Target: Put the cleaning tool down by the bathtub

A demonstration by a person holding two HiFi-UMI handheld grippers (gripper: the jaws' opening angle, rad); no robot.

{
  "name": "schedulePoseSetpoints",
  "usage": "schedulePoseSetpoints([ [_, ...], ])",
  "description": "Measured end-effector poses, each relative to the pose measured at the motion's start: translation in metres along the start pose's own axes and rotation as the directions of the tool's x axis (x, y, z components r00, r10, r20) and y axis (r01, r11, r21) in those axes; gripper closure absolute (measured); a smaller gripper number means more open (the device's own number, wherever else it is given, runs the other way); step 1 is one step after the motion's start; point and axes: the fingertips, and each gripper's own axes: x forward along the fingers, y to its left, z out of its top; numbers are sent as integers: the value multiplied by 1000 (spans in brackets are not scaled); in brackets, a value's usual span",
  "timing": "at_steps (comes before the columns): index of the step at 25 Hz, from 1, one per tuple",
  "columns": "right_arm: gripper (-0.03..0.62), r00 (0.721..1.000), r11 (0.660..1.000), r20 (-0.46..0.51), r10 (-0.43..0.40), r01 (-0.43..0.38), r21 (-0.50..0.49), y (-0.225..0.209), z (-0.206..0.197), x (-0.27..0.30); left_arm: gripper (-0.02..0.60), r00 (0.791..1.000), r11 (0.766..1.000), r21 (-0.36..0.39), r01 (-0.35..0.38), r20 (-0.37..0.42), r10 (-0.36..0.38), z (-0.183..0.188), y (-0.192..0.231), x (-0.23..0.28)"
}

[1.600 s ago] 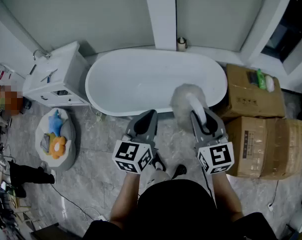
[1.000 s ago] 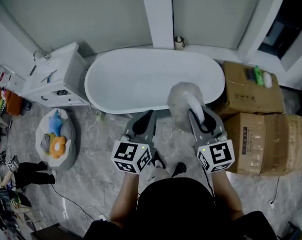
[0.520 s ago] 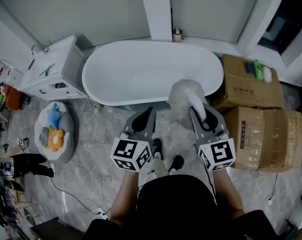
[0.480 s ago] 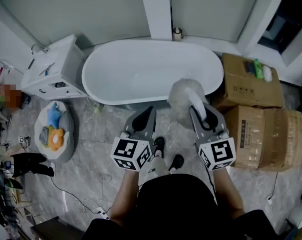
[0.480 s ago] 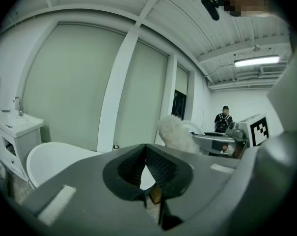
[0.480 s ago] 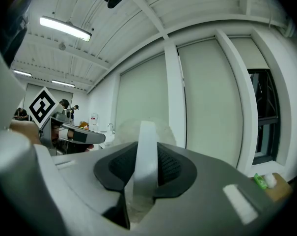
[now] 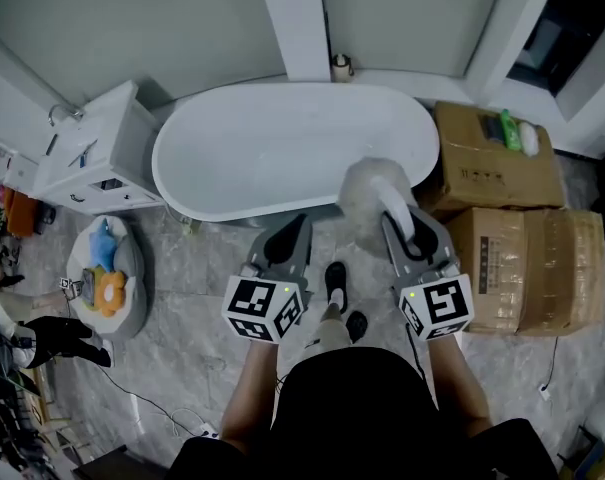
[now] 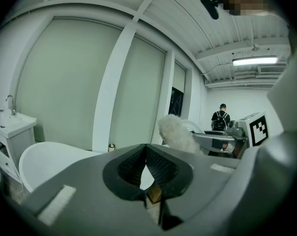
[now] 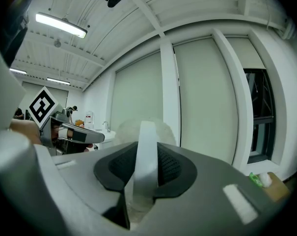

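Note:
My right gripper is shut on the white handle of the cleaning tool, held at waist height. The tool's fluffy white head pokes forward over the near right rim of the white oval bathtub. The same fluffy head shows in the left gripper view, beside the right gripper. My left gripper hangs level with it on the left, shut with nothing between its pads, over the grey floor in front of the tub.
Two cardboard boxes stand right of the tub, with a green item on the far one. A white sink cabinet and a round basket of toys are on the left. The person's shoes are below the grippers.
The tub and boxes have slid left and up in the head view, and one shoe has stepped forward. Both grippers keep their stance, the right still holding the tool.

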Motion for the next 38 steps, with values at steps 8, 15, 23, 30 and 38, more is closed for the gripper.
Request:
schedulePoseSetpoints([
  [8, 496, 1000, 1000, -18, 0, 0, -11, -31, 6, 46, 583, 1000, 1000, 18, 14, -7, -13, 15, 24, 52],
  [15, 496, 999, 999, -33, -28, 27, -19, -62, 14, 99, 584, 999, 999, 12, 42, -3, -42, 37, 60, 109],
  [23, 495, 996, 996, -33, -85, 84, -19, -97, 23, 153, 584, 995, 995, 24, 99, -9, -99, 54, 90, 170],
  [30, 495, 990, 991, -40, -133, 132, -7, -114, 20, 189, 584, 989, 989, 34, 147, -18, -147, 61, 115, 210],
  [38, 495, 986, 987, -62, -158, 158, 7, -124, 12, 206, 584, 981, 982, 17, 189, -57, -187, 52, 121, 233],
])
